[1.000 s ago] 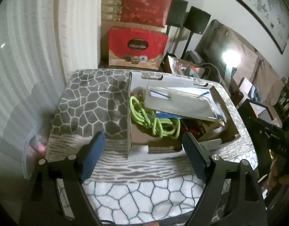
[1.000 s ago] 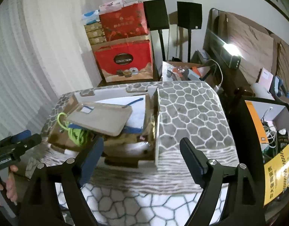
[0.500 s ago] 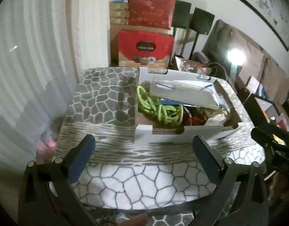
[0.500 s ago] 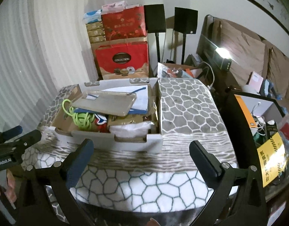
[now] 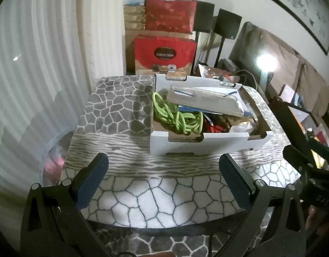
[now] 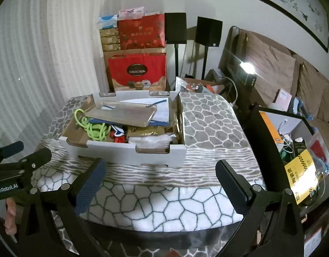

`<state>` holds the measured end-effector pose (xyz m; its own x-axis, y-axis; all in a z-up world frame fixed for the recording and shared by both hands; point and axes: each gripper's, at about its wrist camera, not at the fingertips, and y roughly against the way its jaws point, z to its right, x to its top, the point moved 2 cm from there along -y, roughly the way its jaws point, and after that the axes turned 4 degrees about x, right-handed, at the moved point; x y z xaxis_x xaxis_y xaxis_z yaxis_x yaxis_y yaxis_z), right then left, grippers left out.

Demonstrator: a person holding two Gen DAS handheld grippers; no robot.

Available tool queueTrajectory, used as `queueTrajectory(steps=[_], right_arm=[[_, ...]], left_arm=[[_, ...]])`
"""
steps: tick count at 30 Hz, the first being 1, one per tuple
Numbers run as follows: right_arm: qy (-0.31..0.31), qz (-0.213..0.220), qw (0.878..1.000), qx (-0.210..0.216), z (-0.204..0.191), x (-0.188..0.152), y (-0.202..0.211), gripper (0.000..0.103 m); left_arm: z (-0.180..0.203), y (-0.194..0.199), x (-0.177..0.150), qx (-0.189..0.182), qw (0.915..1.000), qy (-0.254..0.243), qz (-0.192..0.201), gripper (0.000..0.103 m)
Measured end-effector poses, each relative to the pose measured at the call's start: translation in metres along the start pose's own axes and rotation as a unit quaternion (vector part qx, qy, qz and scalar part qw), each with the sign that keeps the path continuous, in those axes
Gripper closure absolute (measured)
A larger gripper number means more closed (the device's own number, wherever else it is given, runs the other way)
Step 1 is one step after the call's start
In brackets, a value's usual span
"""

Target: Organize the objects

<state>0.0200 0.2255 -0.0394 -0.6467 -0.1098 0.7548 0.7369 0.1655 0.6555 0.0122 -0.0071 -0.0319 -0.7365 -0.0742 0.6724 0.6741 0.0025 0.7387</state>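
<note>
A white cardboard box (image 5: 209, 142) stands on a table covered with a stone-pattern cloth (image 5: 119, 107). It holds a green cord (image 5: 177, 117), a flat grey tray (image 5: 205, 101), papers and small red items. The box also shows in the right wrist view (image 6: 143, 153), with the cord (image 6: 96, 129) and tray (image 6: 123, 114). My left gripper (image 5: 163, 171) is open and empty, held back from the box over the table's near edge. My right gripper (image 6: 160, 173) is open and empty, also short of the box. Each gripper shows at the other view's edge.
Red gift bags (image 5: 164, 53) and stacked boxes stand behind the table beside two black speakers (image 6: 175, 32). A white curtain (image 5: 36, 64) hangs on the left. A dark stand with clutter (image 6: 293, 141) and a sofa (image 6: 282, 68) are on the right.
Both grippers have drawn back from the box, which looks smaller and farther. Both pairs of jaws stand wider apart than one second ago.
</note>
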Motion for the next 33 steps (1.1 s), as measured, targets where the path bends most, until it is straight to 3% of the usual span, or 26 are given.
queueTrajectory(steps=[33], right_arm=[[-0.007, 0.001, 1.0, -0.006, 0.0035, -0.0019, 0.0036, 0.001]], left_arm=[[-0.0003, 0.0042, 0.0, 0.003, 1.0, 0.001, 0.001, 0.0]])
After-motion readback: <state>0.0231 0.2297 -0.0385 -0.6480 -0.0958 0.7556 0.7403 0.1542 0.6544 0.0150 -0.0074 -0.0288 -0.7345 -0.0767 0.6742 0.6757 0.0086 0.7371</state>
